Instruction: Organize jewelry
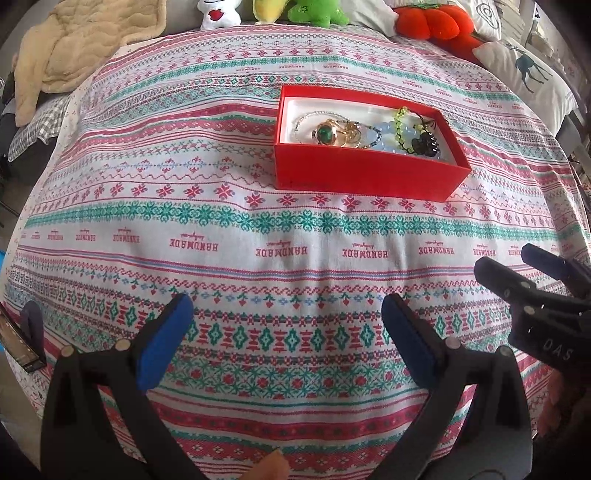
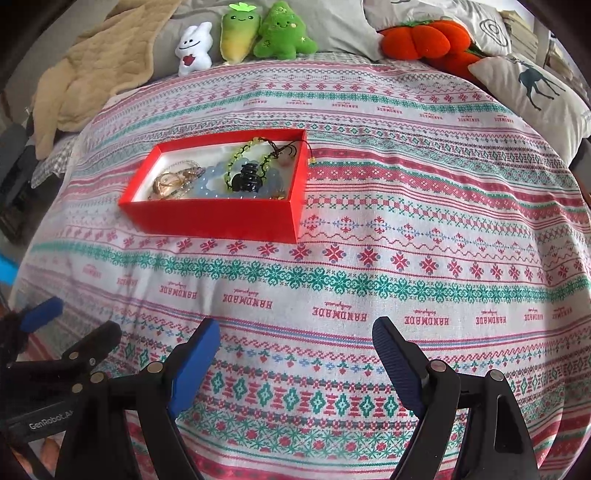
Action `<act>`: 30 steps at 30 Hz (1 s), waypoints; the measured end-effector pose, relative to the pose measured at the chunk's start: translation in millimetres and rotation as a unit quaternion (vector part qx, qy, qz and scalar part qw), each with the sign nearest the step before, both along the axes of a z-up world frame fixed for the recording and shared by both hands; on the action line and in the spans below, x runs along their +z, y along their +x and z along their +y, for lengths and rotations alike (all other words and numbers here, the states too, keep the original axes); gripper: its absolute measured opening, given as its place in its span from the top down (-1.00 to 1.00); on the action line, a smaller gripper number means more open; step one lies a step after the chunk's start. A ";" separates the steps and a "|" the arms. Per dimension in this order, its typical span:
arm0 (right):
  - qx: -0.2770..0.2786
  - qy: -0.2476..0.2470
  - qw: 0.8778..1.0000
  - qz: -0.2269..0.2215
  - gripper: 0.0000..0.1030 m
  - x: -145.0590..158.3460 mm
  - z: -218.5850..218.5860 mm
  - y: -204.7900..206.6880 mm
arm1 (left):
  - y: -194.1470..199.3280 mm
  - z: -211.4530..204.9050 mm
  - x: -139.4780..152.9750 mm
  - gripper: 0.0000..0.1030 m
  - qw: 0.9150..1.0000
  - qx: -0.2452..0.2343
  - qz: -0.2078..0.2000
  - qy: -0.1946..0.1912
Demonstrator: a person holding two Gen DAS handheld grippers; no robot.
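A red box [image 1: 365, 177] with a white lining stands on the patterned bedspread, also in the right wrist view [image 2: 218, 218]. Inside lie a gold watch with a green face [image 1: 325, 134], a pale blue bead bracelet [image 2: 210, 186], a yellow-green bead string [image 1: 399, 127] and a black hair claw [image 2: 247, 179]. A cord end hangs over the box's right wall. My left gripper [image 1: 288, 306] is open and empty, well short of the box. My right gripper [image 2: 295, 328] is open and empty, near the front; its fingers [image 1: 517, 284] show at the right of the left wrist view.
Plush toys line the far edge: white [image 2: 195, 51], green [image 2: 284, 33] and orange [image 2: 424, 37]. A beige blanket [image 2: 99, 70] lies far left. A deer-print pillow [image 2: 535, 96] sits far right. The patterned bedspread [image 2: 406, 229] spreads around the box.
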State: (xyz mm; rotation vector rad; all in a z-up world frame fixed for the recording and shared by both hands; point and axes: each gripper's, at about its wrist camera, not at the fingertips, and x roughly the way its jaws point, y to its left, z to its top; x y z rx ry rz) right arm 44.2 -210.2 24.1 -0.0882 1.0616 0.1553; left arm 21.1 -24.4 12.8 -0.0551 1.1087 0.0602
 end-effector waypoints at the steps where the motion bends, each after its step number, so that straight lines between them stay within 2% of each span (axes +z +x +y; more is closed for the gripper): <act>1: 0.002 0.000 1.000 0.001 -0.67 -0.5 1.0 0.0 | -0.1 -0.1 -0.1 -0.97 1.000 -0.001 0.000 0.000; 30: 0.009 -0.002 1.000 0.002 -0.67 -1.5 5.7 -2.9 | 1.1 -2.3 -1.6 -0.97 1.000 -0.003 0.004 -0.002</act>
